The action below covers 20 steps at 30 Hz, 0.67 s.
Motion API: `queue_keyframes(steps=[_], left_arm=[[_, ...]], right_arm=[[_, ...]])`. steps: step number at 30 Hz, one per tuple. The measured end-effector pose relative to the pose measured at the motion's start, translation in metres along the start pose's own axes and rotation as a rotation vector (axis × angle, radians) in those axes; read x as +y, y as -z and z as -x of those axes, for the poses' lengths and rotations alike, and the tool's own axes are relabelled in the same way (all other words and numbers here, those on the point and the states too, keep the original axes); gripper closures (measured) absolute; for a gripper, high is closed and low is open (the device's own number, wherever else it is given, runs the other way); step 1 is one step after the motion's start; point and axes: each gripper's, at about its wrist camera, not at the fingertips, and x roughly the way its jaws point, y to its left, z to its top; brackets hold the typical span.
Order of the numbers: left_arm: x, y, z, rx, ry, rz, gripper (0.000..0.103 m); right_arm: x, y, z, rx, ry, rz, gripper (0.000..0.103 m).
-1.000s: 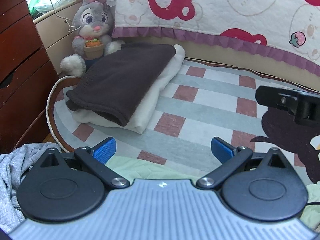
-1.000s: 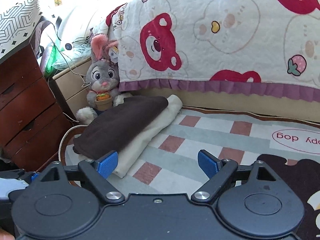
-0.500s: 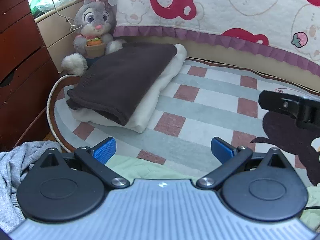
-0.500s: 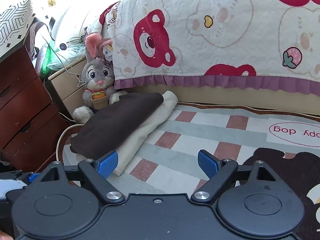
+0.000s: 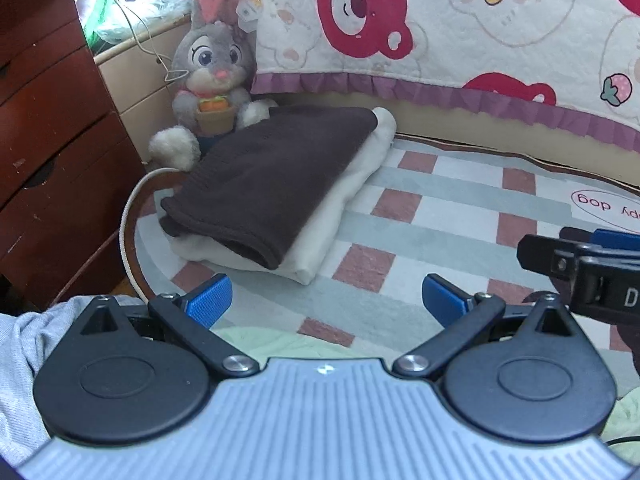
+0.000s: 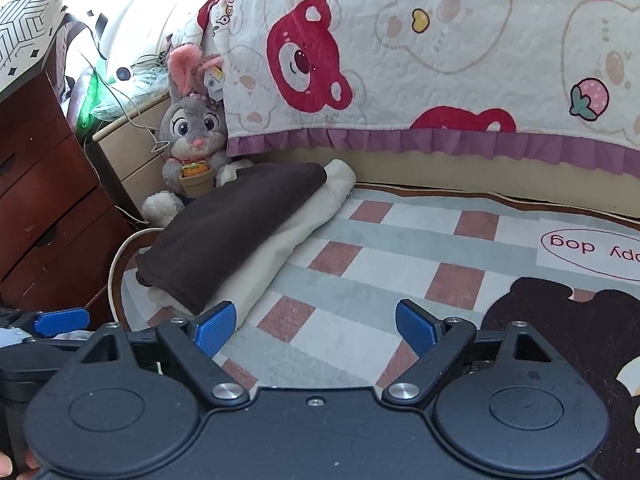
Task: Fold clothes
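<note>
Down at floor level, going left to right: a dark red wooden chest of drawers (image 5: 48, 152) is cut off by the frame edge, and below it a grey knit garment (image 5: 20, 352) shows only as a crumpled corner. Next sits one plush grey rabbit (image 5: 212, 76) with pink ears, its legs partly hidden behind a stack of two folded clothes: a dark brown ribbed knit (image 5: 272, 176) lying on a thicker cream fleece piece (image 5: 340, 208). The stack rests on a flat checked rug (image 5: 440, 208) of pink, white and grey-green squares. A pale green cloth (image 5: 256, 340) peeks out just under the left gripper (image 5: 326, 300), mostly hidden by its body. That gripper's two blue ridged pads stand wide apart, holding nothing. Behind runs a quilted bedspread (image 6: 440, 48) printed with red bears and edged in a purple frill. The right gripper (image 6: 314, 326) likewise gapes wide and empty above the rug. Lettering on the rug at far right is cut off.
</note>
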Motion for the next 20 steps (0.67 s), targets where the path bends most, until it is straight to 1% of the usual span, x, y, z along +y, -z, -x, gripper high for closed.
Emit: queue_keyframes(steps=[6, 10, 20], left_arm=[[-0.0004, 0.0002, 0.0001, 0.004, -0.002, 0.0, 0.0], [-0.0018, 0.0002, 0.0003, 0.001, -0.022, -0.006, 0.0], [-0.0031, 0.0009, -0.0014, 0.018, -0.02, -0.01, 0.0]], right_arm=[[0.0024, -0.0013, 0.0021, -0.003, -0.001, 0.008, 0.013], [0.0021, -0.0013, 0.0025, -0.003, 0.001, 0.005, 0.013], [0.0015, -0.0024, 0.0027, 0.002, -0.002, 0.004, 0.013]])
